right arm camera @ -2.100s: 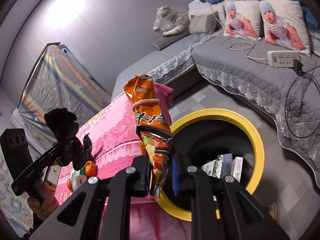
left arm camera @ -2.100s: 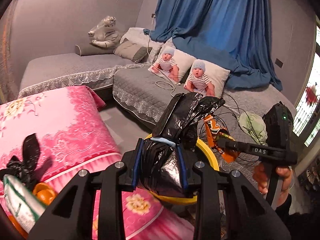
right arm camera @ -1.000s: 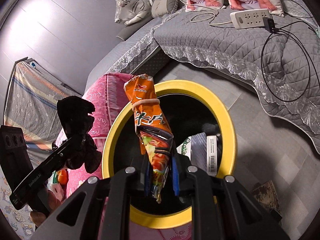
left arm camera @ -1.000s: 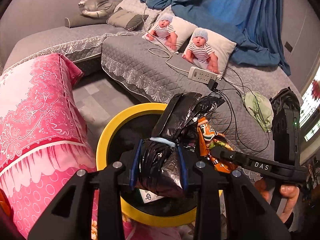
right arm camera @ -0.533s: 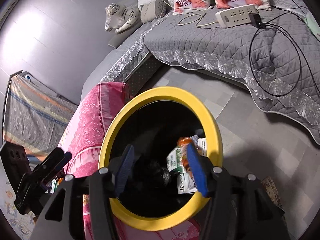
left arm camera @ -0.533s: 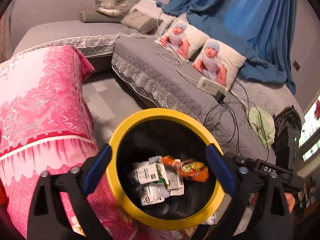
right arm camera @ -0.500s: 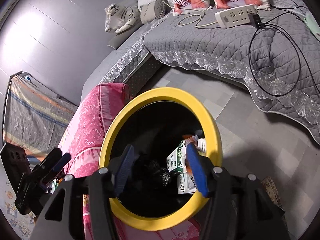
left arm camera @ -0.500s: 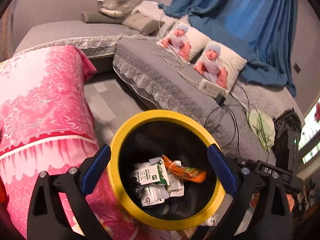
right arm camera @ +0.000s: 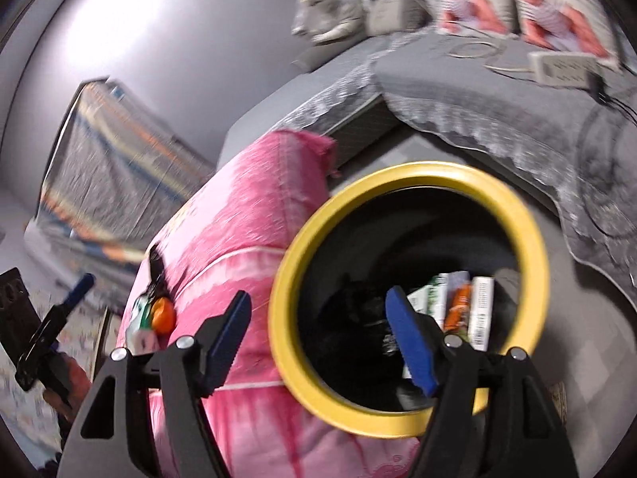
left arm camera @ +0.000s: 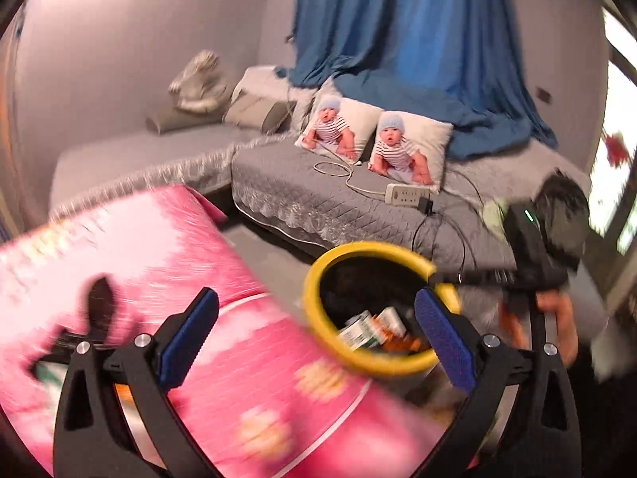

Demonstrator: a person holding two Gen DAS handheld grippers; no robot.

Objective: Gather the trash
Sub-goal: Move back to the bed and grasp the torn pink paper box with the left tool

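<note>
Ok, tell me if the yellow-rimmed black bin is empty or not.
Not empty: the yellow-rimmed black bin holds white cartons, an orange wrapper and black plastic.

Both loads dropped, jaws apart, views swung off the bin.

Left gripper (left arm camera: 316, 332) no longer clamped on black bag; jaws just opened to full spread, nothing between the pads. Right gripper (right arm camera: 318, 340) no longer pinching orange snack wrapper (right arm camera: 456, 310); jaws just opened wide, empty. Wrapper now down inside yellow-rimmed bin (right arm camera: 302, 362), lying among white-green cartons (right arm camera: 442, 298); black bag (right arm camera: 358, 318) now a dark heap in the bin's left half. Left view shifted sideways: bin no longer centred, now toward the right, pink cloth (left arm camera: 254, 362) filling the lower left, table litter (left arm camera: 95, 310) back in sight. Both frames now motion-blurred.
</note>
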